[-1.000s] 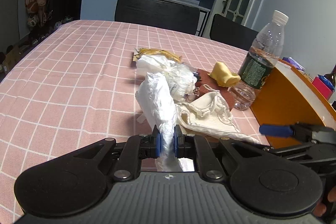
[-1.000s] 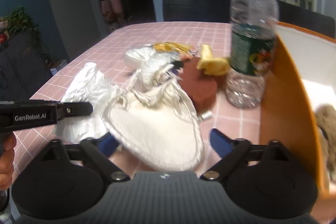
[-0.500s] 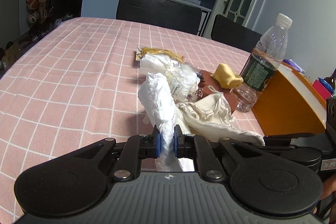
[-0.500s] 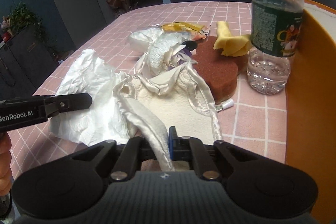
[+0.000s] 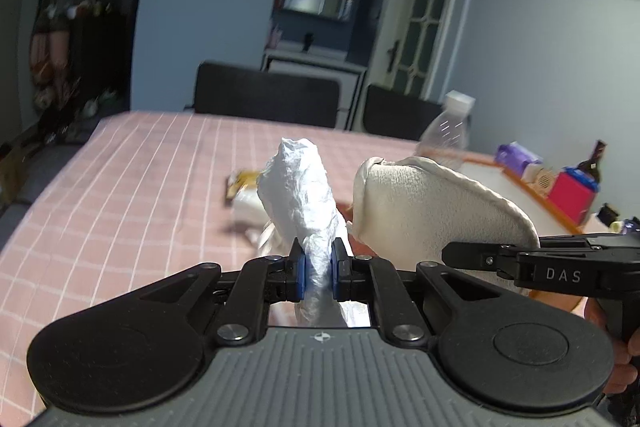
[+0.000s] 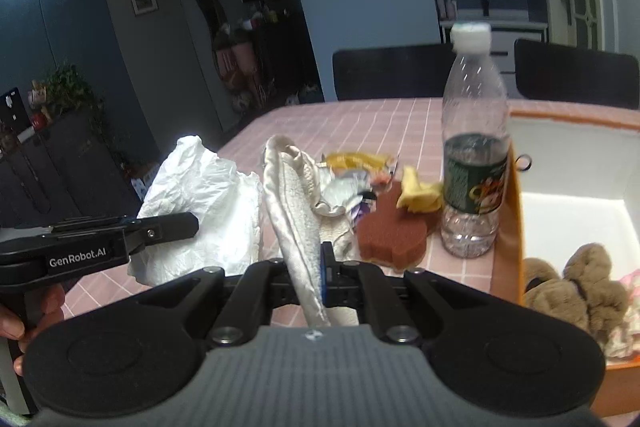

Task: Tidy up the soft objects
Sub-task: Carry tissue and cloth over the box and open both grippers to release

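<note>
My left gripper (image 5: 318,269) is shut on a crumpled white plastic bag (image 5: 302,195), which stands up above its jaws, lifted off the pink checked table (image 5: 132,179). In the right wrist view the same white bag (image 6: 208,207) hangs at the left beside the left gripper's body. My right gripper (image 6: 310,273) is shut on the satin edge of a cream fleece cloth (image 6: 294,203), raised off the table; the cream cloth (image 5: 436,215) also shows in the left wrist view. An orange box (image 6: 516,227) at the right holds a brown plush toy (image 6: 576,283).
On the table behind lie a brown sponge (image 6: 390,237), a yellow soft piece (image 6: 420,193), a yellow wrapper (image 6: 356,159) and silvery packets (image 6: 342,193). A water bottle (image 6: 474,147) stands against the box. Dark chairs (image 5: 266,95) line the far edge.
My right gripper went from open around the cream cloth to shut on its edge. Both grippers then rose, lifting the bag and the cloth off the table.
</note>
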`<state>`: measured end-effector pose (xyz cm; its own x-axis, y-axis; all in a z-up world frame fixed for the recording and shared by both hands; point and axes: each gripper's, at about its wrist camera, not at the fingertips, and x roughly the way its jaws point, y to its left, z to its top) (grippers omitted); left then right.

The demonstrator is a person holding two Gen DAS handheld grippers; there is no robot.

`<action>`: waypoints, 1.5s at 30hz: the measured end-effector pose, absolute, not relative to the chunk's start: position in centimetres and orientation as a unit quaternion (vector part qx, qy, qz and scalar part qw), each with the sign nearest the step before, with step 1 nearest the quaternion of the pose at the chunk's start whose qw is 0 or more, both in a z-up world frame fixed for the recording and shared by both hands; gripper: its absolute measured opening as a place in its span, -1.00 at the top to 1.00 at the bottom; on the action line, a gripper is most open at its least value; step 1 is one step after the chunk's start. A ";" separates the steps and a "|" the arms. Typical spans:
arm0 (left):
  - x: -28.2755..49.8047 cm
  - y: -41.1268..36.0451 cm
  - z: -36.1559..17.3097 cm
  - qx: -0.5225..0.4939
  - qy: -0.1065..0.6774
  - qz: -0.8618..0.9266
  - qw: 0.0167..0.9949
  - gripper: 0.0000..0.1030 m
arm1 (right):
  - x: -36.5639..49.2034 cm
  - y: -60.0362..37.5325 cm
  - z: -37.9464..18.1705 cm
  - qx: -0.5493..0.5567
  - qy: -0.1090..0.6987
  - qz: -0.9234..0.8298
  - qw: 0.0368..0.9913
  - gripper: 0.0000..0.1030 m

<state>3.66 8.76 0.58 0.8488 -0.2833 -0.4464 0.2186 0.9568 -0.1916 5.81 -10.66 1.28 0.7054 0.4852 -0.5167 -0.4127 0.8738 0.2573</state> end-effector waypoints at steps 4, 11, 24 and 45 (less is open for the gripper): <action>3.0 7.1 2.5 -0.052 0.213 -0.163 0.962 0.75 | 4.1 -12.4 3.4 0.061 0.269 0.232 0.933 0.96; 3.1 2.9 4.7 -0.025 0.176 -0.222 0.959 0.75 | 2.5 -16.6 6.5 0.060 0.250 0.184 0.949 0.96; 7.0 -7.7 6.0 0.038 0.158 -0.298 0.941 0.75 | 4.2 -24.4 8.0 0.061 0.241 0.076 0.966 0.96; 15.4 -19.1 -1.3 0.192 0.265 -0.225 0.918 0.75 | 16.2 -29.6 2.0 0.027 0.349 0.014 0.936 0.96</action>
<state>15.41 -19.08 -1.27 0.7588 -0.3111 -0.5722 0.5147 0.8247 0.2342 16.16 -29.60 1.99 0.7554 0.0444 -0.6538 -0.0063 0.9981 0.0606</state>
